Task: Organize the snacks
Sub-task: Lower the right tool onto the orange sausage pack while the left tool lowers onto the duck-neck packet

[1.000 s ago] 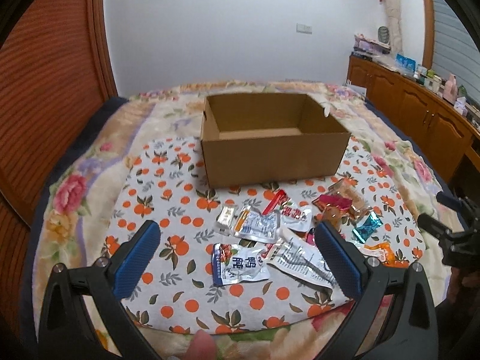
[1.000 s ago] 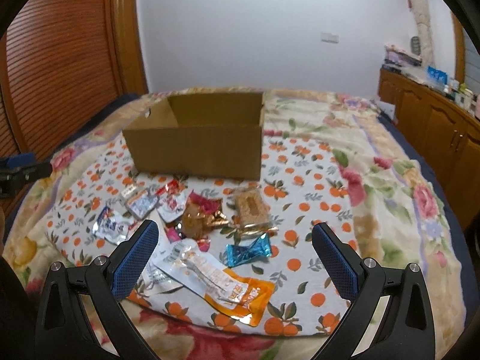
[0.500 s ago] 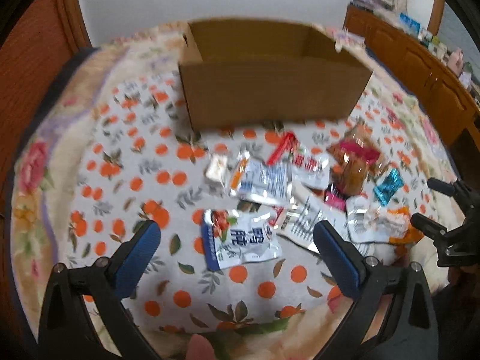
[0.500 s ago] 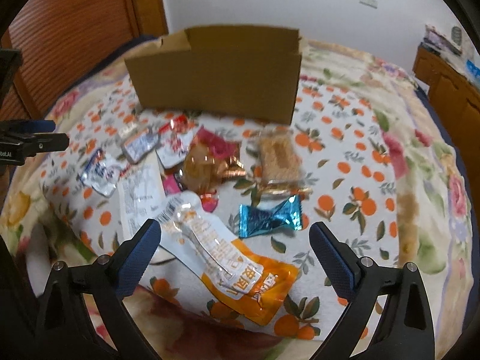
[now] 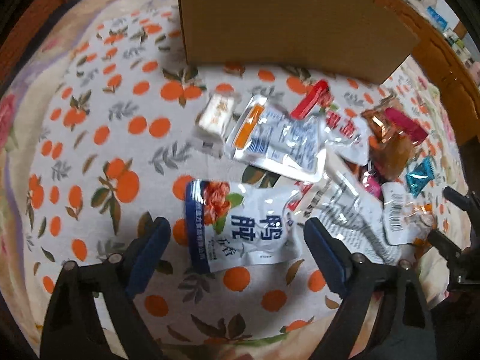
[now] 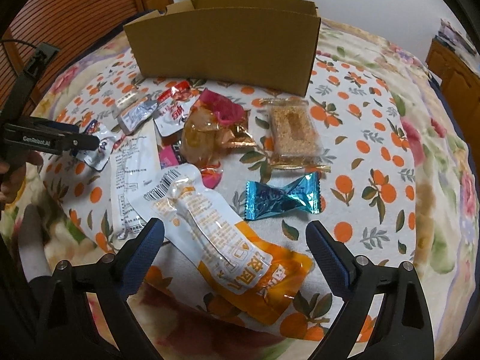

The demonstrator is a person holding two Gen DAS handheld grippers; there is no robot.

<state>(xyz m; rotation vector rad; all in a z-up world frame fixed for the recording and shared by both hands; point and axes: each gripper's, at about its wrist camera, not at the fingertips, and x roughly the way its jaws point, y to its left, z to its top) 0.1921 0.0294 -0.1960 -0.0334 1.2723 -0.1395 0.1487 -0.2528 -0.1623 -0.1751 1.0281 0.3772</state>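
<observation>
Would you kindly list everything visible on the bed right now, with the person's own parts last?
cardboard box: one, brown, open, behind the snacks
white-and-blue pouch: one, between the left tool's fingers, untouched
orange-and-white pouch: one, between the right tool's fingers, untouched
teal candy: one, right of the pile
crumbly bar: one, tan, clear wrapper
amber bag: one, pink top
bedspread: one, orange-fruit print
left tool: closing
right tool: closing
</observation>
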